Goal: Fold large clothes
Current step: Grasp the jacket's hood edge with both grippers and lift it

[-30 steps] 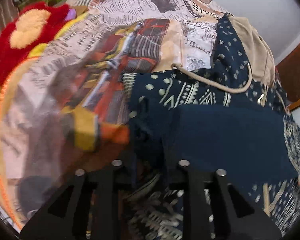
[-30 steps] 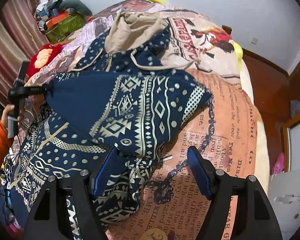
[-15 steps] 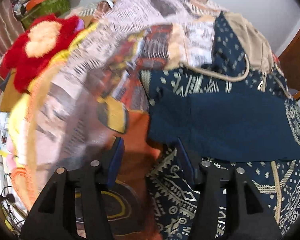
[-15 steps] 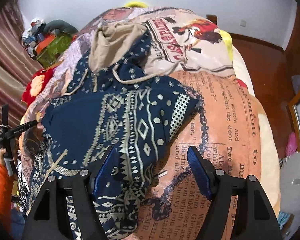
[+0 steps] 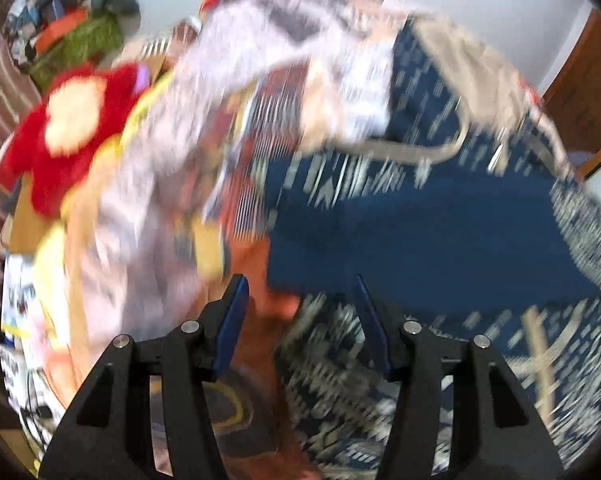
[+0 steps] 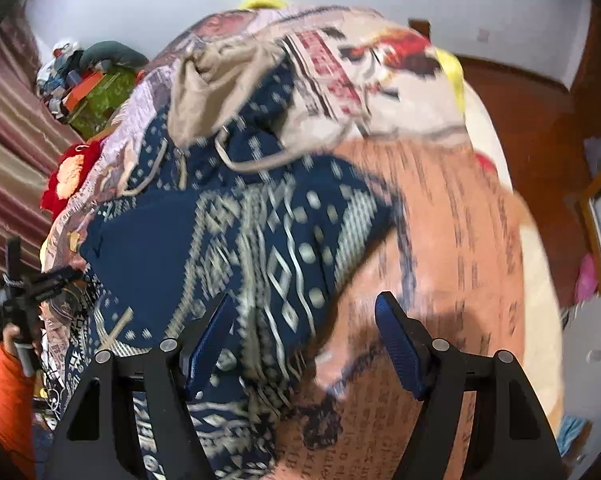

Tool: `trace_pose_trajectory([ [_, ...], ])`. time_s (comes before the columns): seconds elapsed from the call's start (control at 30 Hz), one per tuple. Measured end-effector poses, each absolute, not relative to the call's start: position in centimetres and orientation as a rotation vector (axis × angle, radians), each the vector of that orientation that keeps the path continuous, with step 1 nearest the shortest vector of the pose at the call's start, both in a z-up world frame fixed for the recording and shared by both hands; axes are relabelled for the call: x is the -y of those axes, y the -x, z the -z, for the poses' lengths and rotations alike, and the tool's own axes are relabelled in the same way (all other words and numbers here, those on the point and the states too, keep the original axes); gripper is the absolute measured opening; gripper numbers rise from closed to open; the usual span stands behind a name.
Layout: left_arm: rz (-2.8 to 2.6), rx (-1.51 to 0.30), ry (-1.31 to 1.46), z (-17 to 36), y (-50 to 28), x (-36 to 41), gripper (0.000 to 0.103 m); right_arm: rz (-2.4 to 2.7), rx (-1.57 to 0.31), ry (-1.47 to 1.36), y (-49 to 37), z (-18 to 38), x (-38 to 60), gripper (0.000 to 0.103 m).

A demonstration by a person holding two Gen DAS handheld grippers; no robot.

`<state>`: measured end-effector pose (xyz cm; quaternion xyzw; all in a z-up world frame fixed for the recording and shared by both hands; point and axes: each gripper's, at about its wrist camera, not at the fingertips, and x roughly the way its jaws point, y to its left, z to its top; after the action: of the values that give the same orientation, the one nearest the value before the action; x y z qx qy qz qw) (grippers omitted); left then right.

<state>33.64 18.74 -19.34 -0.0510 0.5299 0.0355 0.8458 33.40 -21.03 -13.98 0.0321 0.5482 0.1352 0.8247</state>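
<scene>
Red plush toy [image 5: 66, 136]: far left in the left wrist view, on the bed's edge beside the printed bedspread [image 5: 152, 184]; the right wrist view shows it only small, near the striped curtain [image 6: 8, 152].
Green box [image 5: 80, 54]: upper left in both views, with a heap of things on top; too blurred to name them.
Left gripper [image 5: 300, 320]: seen from its own camera with the jaws apart and nothing between the blue pads; they have just been opening, and the cloth lies below them, free of both pads. The right wrist view alone shows it from outside, at the far left edge, held by a hand in an orange sleeve [image 6: 10, 396].
Hoodie [image 5: 420, 240]: navy with cream geometric print, spread on the bed. The left wrist view shows a plain navy sleeve folded across the body, its end lying just ahead of the left fingers. The right wrist view shows the patterned side, the beige-lined hood [image 6: 216, 84] up towards the pillows, and the drawcord [image 6: 256, 160] looped below it.
Right gripper [image 6: 304, 336]: jaws wide and released, hanging over the hoodie's right edge; the left pad is above patterned cloth, the right pad above the bedspread. Nothing is pinched.
Floor [image 6: 540, 128]: brown, only in the right wrist view, at the right beyond the bed.
Sharpness: both views are smeared by motion.
</scene>
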Motion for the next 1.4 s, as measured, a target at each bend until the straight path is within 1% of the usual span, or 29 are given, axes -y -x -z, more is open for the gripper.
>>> trace_pose_trajectory([
  [0.1, -0.051, -1.059, 0.109, 16.6, -37.1, -17.4, 0.063, -0.324, -1.116, -0.045, -36.1, 11.9, 19.1, 0.072],
  [0.2, -0.007, -1.015, 0.126, 15.2, -41.4, -15.9, 0.068, -0.360, -1.086, -0.050, -39.7, 10.5, 17.1, 0.072],
  [0.33, 0.048, -1.012, 0.151, 15.2, -47.1, -14.3, 0.068, -0.378, -1.073, -0.072, -45.5, 10.1, 14.8, 0.072],
  [0.5, 0.037, -1.004, 0.172, 17.4, -54.7, -12.9, 0.068, -0.341, -1.089, -0.072, -52.8, 12.5, 12.8, 0.072],
  [0.67, 0.034, -0.992, 0.140, 19.9, -60.3, -11.5, 0.068, -0.308, -1.120, -0.141, -58.8, 16.4, 12.6, 0.072],
  [0.77, 0.036, -1.017, 0.156, 21.5, -63.0, -11.0, 0.068, -0.285, -1.130, -0.143, -61.5, 18.6, 12.5, 0.071],
  [0.83, 0.006, -1.033, 0.177, 22.7, -64.4, -11.0, 0.068, -0.267, -1.144, -0.153, -63.0, 20.1, 12.7, 0.064],
  [0.87, -0.014, -1.037, 0.191, 23.2, -64.9, -11.2, 0.066, -0.280, -1.154, -0.164, -63.5, 20.6, 12.8, 0.062],
  [0.9, -0.029, -1.033, 0.210, 23.6, -65.2, -11.5, 0.058, -0.291, -1.160, -0.173, -63.8, 21.1, 12.7, 0.056],
  [0.93, -0.034, -1.027, 0.232, 23.8, -65.3, -11.8, 0.052, -0.297, -1.156, -0.172, -64.0, 21.4, 12.6, 0.053],
  [0.97, -0.041, -1.016, 0.256, 24.0, -65.3, -12.1, 0.040, -0.300, -1.140, -0.159, -63.9, 21.5, 12.4, 0.052],
  [1.0, -0.052, -1.010, 0.263, 24.1, -65.3, -12.2, 0.025, -0.309, -1.123, -0.143, -63.7, 21.5, 12.1, 0.043],
  [1.03, -0.064, -1.013, 0.256, 24.3, -65.2, -12.1, 0.010, -0.331, -1.116, -0.136, -63.6, 21.5, 11.7, 0.029],
  [1.07, -0.069, -1.019, 0.233, 24.3, -65.1, -11.8, 0.008, -0.338, -1.115, -0.131, -63.4, 21.6, 11.4, 0.023],
  [1.1, -0.087, -1.013, 0.193, 24.1, -64.9, -11.4, 0.008, -0.336, -1.109, -0.131, -63.3, 21.5, 11.1, 0.015],
  [1.13, -0.104, -1.005, 0.151, 23.7, -64.5, -11.0, 0.007, -0.334, -1.100, -0.131, -63.0, 21.3, 10.9, 0.009],
  [1.2, -0.117, -0.979, 0.087, 22.5, -63.6, -10.5, 0.007, -0.323, -1.072, -0.106, -62.3, 20.6, 10.4, 0.008],
  [1.4, -0.049, -0.875, 0.120, 15.9, -58.5, -11.8, 0.007, -0.361, -0.990, -0.075, -58.5, 15.8, 10.5, 0.007],
])
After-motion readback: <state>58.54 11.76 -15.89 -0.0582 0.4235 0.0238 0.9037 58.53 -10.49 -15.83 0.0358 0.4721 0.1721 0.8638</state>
